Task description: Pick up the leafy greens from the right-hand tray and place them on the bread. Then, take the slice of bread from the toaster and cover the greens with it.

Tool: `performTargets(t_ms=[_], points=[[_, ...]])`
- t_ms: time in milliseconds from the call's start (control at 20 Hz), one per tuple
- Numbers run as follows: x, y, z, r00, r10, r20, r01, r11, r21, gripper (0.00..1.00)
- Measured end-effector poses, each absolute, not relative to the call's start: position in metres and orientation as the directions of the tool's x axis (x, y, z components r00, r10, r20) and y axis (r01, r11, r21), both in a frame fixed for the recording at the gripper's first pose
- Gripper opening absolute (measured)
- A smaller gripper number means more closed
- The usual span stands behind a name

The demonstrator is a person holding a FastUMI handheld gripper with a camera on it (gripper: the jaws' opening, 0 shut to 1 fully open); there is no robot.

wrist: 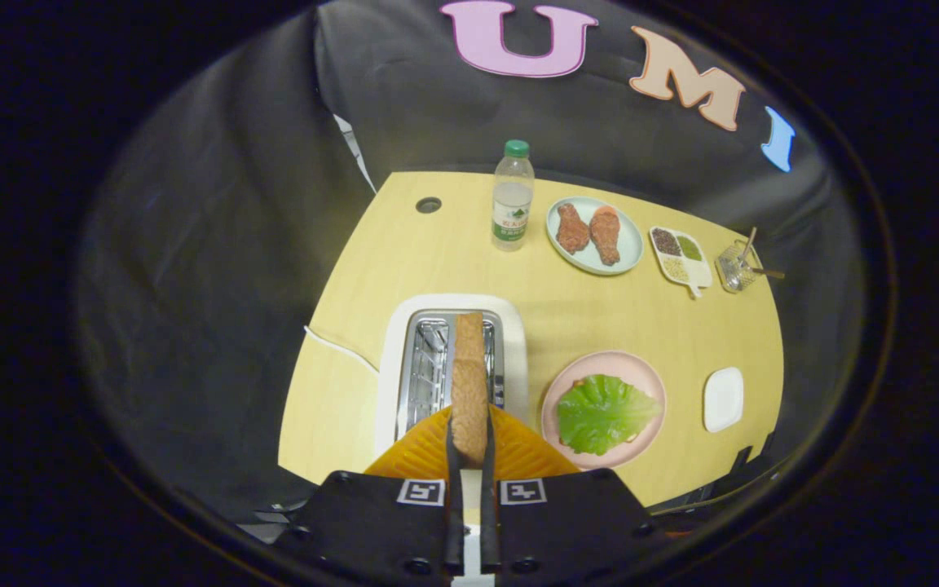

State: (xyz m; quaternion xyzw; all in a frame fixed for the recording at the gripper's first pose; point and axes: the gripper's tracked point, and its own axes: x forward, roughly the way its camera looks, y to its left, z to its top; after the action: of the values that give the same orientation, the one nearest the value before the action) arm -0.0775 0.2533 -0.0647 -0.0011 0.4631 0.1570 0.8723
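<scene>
Nearest us, the gripper (469,444) has its two fingers pressed against both flat faces of the bread slice (469,383), clamped on its near end; the slice stands on edge above the toaster (453,367), over the slot.

We judge the greens step done: the leafy greens (604,412) already lie on the pink plate (637,371), just right of the toaster. The bread beneath them is barely visible, so we cannot tell how well it is covered.

Risks from here, as we see them: the slice is held by one end only, so it may pivot or sag during the carry. Squeezed harder, soft crumb could crush or tear. Laid down off-centre, it could push the leaf off the plate. The far end might catch the toaster's metal slot guides.

Materials: bread is brown, porous and thin. The leaf is crinkled, floppy and light. The plate is smooth and round. The toaster is a glossy white shell with a wire-metal interior. The table (404,261) is pale wood.
</scene>
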Motion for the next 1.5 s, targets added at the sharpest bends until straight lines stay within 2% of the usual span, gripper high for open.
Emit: performTargets(t_ms=[350,600,850,1150,1500], points=[[-0.075,0.215,-0.020,0.526,0.337,-0.781,-0.247,0.939,0.238,0.11],[-0.064,0.162,-0.024,0.543,0.281,-0.791,-0.202,0.958,0.202,0.11],[-0.047,0.132,-0.067,0.532,0.263,-0.805,-0.173,0.964,0.201,0.11],[-0.038,0.117,-0.147,0.472,0.310,-0.825,-0.085,0.948,0.308,0.11],[-0.028,0.124,-0.199,0.452,0.412,-0.791,-0.063,0.899,0.432,0.11]])
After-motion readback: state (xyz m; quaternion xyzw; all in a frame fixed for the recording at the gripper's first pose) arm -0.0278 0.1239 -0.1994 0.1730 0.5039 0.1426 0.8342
